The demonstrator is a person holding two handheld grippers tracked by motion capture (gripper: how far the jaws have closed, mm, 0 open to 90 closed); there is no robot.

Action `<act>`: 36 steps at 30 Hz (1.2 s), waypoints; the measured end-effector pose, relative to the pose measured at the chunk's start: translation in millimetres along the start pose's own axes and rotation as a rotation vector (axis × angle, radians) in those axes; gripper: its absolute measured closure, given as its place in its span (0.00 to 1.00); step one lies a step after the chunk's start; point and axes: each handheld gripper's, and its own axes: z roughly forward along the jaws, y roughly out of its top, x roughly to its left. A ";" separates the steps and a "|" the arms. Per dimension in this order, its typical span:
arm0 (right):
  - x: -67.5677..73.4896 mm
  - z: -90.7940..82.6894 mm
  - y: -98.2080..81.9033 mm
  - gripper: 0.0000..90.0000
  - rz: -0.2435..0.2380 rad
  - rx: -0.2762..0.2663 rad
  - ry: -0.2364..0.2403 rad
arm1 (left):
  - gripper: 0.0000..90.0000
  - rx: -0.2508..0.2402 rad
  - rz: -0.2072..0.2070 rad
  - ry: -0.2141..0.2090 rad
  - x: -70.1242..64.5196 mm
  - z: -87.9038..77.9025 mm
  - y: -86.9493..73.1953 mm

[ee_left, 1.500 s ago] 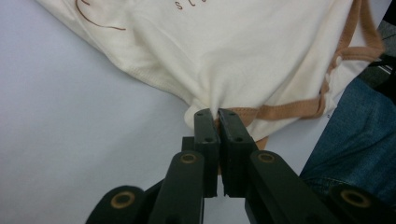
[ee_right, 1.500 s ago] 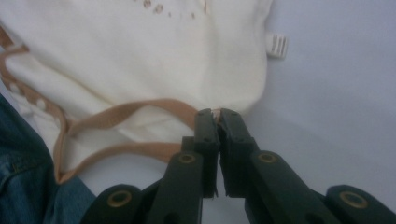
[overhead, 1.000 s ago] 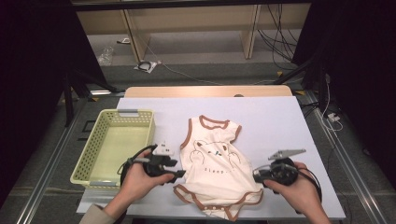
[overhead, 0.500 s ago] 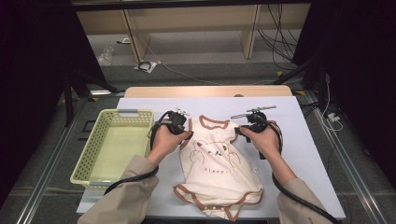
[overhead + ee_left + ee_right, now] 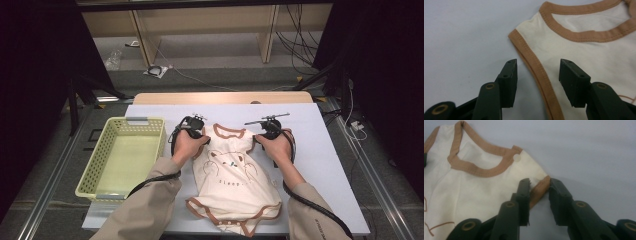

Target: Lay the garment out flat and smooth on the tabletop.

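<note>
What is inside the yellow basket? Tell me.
Nothing can be seen inside the yellow basket: its floor looks bare in the high view. The near end is partly hidden by the person's left sleeve, so that corner cannot be checked. The baby bodysuit lies beside it on the table.

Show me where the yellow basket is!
In the high view, the yellow basket sits on the table's left side, just left of the person's left gripper and the baby bodysuit.
</note>
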 end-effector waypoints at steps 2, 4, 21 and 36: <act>4.2 0.5 -0.4 0.85 -0.006 0.000 -0.009 | 0.55 -0.001 -0.001 0.001 -0.5 1.1 1.6; 7.4 1.1 -0.1 0.90 -0.023 0.008 -0.015 | 0.59 0.000 0.014 -0.003 -1.7 1.3 2.2; 4.9 -17.0 21.5 0.99 -0.053 -0.157 -0.067 | 0.98 -0.094 -0.100 -0.050 10.8 -9.8 16.9; 3.2 -31.5 44.9 0.99 -0.121 -0.275 -0.136 | 0.98 -0.203 -0.051 -0.013 11.3 -25.1 49.0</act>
